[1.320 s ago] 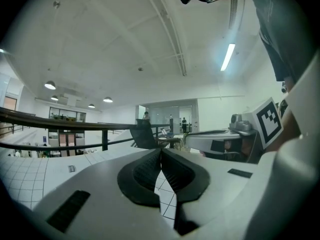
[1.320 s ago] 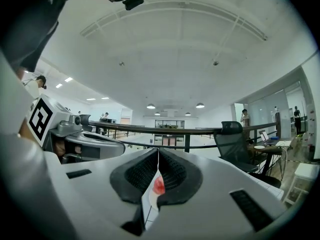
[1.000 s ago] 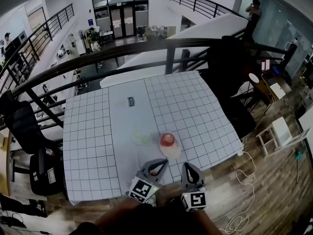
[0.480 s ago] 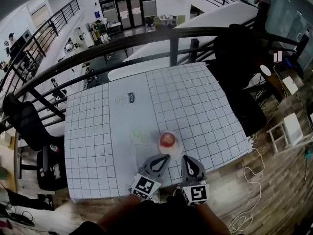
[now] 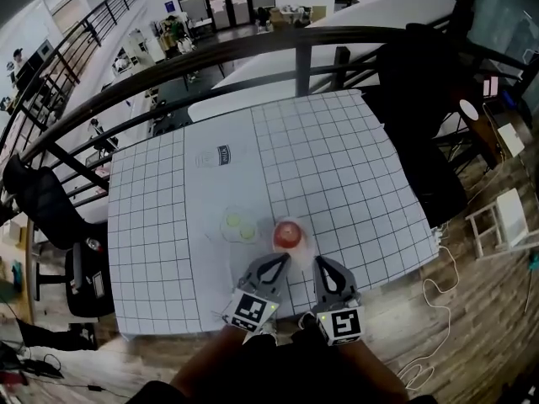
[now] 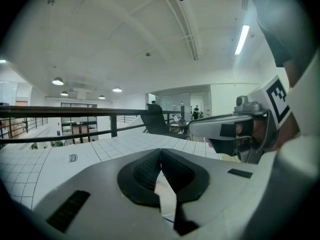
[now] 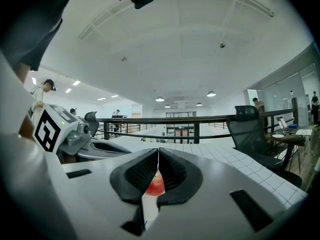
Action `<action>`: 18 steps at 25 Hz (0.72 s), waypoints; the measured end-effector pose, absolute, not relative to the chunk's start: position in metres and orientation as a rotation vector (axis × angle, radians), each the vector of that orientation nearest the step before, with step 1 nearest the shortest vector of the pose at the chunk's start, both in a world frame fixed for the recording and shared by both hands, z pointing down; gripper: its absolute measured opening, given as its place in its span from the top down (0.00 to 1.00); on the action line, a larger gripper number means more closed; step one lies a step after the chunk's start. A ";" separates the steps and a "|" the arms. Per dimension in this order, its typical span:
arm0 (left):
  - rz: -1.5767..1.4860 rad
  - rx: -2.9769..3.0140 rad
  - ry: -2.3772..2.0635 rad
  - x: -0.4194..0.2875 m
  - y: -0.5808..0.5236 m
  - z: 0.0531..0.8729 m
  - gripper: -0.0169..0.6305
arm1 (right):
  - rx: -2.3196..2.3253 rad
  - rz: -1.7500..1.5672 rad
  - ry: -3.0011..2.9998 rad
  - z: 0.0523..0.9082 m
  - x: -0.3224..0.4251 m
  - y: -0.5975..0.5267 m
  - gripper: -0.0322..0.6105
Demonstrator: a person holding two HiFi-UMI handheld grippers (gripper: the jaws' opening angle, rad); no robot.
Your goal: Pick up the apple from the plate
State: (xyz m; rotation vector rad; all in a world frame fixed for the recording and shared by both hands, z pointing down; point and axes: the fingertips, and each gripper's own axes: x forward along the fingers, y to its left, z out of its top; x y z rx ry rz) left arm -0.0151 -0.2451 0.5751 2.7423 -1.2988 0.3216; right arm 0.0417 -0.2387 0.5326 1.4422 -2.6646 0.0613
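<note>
Apple (image 5: 288, 235) just ahead of closed left claw (image 5: 281, 260) and right claw (image 5: 321, 263)

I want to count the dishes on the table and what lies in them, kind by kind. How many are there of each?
Apple: 1
Plate: 1
Clear dish: 1
Green pieces: 2
Total: 5

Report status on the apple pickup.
Left tongs and right tongs shut, empty, short of the plate. Apple on plate, untouched. Nothing in the way; dish off to its left.
</note>
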 end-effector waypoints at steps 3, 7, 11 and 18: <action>0.366 2.735 -1.307 -0.013 -0.250 0.586 0.94 | 1.442 0.046 -2.695 0.531 0.041 -0.246 0.91; 0.382 2.748 -1.303 -0.013 -0.256 0.593 0.94 | 1.422 0.079 -2.698 0.540 0.040 -0.249 0.91; 0.379 2.727 -1.342 -0.014 -0.265 0.598 0.77 | 1.420 0.077 -2.720 0.542 0.039 -0.255 0.91; 0.438 2.648 -1.427 -0.020 -0.282 0.622 0.49 | 1.435 0.101 -2.709 0.551 0.047 -0.261 0.91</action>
